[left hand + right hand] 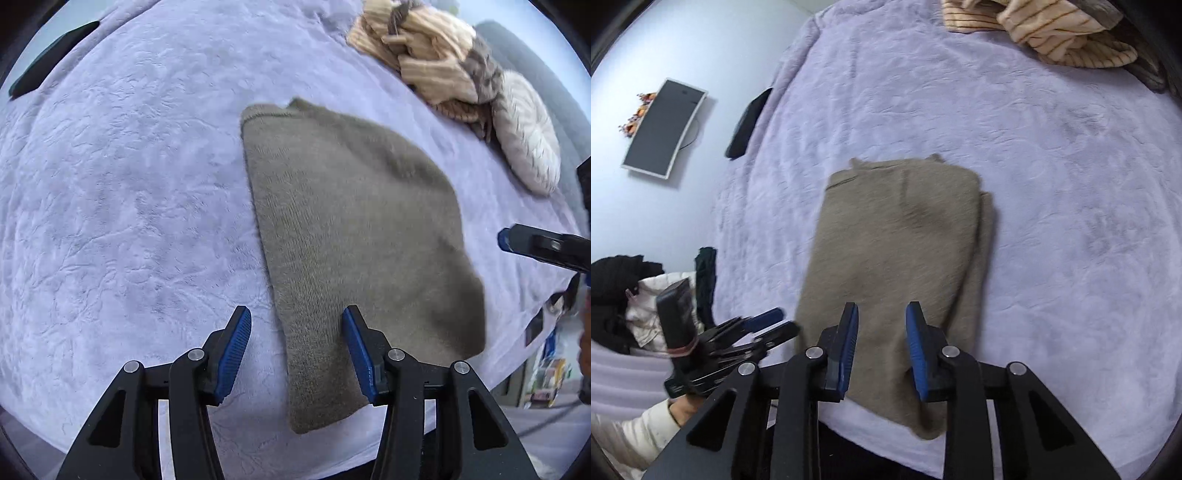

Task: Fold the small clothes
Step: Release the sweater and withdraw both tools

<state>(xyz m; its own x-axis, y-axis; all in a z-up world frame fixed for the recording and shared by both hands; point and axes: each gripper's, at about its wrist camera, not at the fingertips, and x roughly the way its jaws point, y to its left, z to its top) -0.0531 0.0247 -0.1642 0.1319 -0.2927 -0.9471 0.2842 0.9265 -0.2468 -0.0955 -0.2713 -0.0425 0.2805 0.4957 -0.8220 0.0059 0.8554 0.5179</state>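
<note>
- Left claw point(297, 332) stood with fingers apart, gripping nothing; the right-hand finger point(360, 354) sat over the near strip of the sweater point(354, 229), the left-hand finger over bare blanket point(122, 192). Contact with the knit could not be judged.
- Right claw point(881, 328) likewise stood parted and held nothing, both fingers over the sweater's point(897, 251) near end.
- Sweater: one, olive-brown knit, folded into a long panel running straight ahead of both claws; its near end reached close to the bed's near edge, below the right claw.
- Blanket: one, lilac plush. Wide bare stretch to the left of the left claw and ahead-right of the right claw.
- Bed's left edge ran ahead-left of the right claw; one dark flat object point(748, 122) lay on it.
- Clothes heap point(428, 59): one pile, tan-striped and grey pieces, far ahead-right of the left claw, well apart from the sweater. One pale round cushion point(528, 133) just beside it.
- One dark screen point(663, 129) on the wall, far left of the right claw.
- Left claw point(764, 325) appeared blurred in the right view, just left of the sweater's near end.
</note>
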